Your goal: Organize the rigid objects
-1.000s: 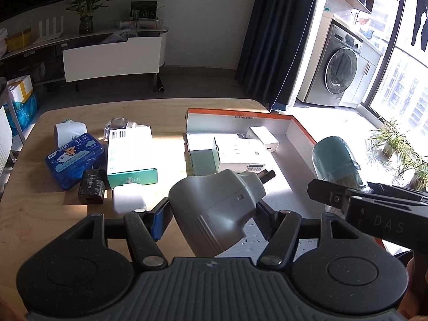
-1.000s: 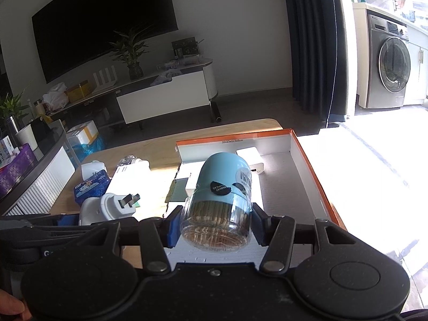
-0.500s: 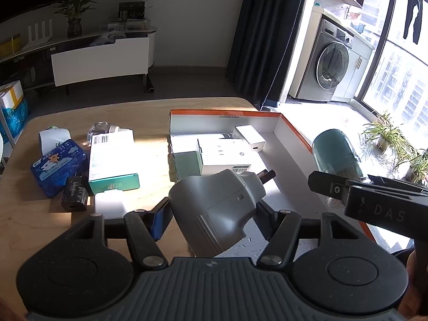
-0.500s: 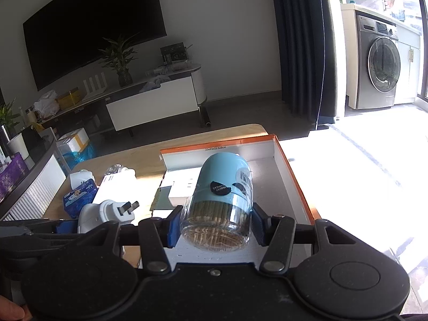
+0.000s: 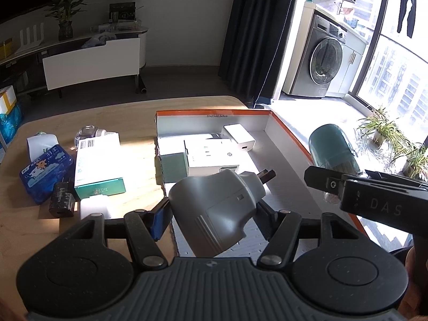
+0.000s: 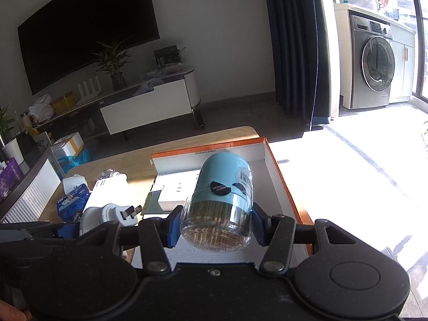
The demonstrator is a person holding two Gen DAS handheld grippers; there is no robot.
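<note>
Left gripper (image 5: 212, 218) fingers pinch the grey plug adapter (image 5: 216, 211); right gripper (image 6: 214, 226) fingers pinch the toothpick jar (image 6: 220, 203). Both are held above the near part of the orange-rimmed box (image 5: 287, 133).

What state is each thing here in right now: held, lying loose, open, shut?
Left gripper: shut on the grey plug adapter.
Right gripper: shut on the toothpick jar, lid on.
Orange-rimmed box: open, holding white boxes.
Washing machine: door shut.
</note>
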